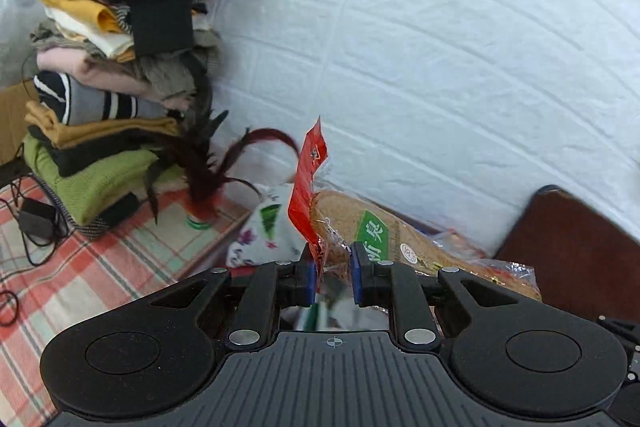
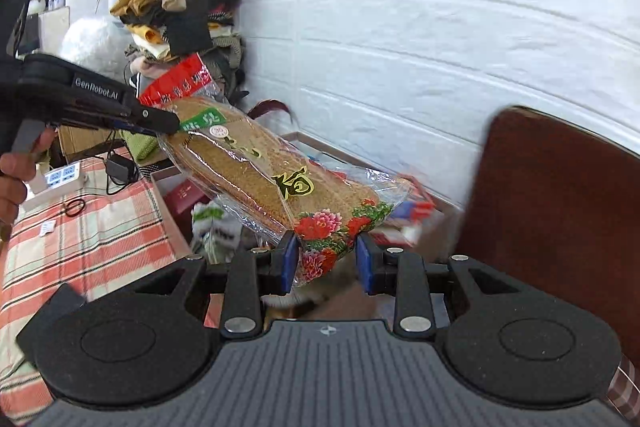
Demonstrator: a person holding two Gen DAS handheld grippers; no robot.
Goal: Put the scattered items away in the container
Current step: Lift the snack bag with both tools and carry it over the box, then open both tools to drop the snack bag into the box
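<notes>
Slippage is the main risk: the packet of insoles (image 2: 276, 175) hangs in the air between the two grippers, above the open container (image 2: 320, 151) by the white brick-pattern wall (image 2: 420, 27), and its wrapper is thin, glossy, crinkled plastic. The left gripper (image 1: 334, 277) has only the red header flap against one of its fingers (image 1: 309, 279), with a visible gap to the other, so that end looks barely pinched, if at all; whether it truly grips cannot be told. The right gripper (image 2: 327, 261) has the flowered end of the packet between its fingers (image 2: 289, 261), yet the far pad seems to stand clear, so this hold is also uncertain. Should either end slide out, the long, flat, stiff packet would likely swing down and land crooked on the boxes already inside, or tip onto the plaid cloth (image 2: 100, 227). The insoles themselves look coarse and woven, tan, with rounded toes.
</notes>
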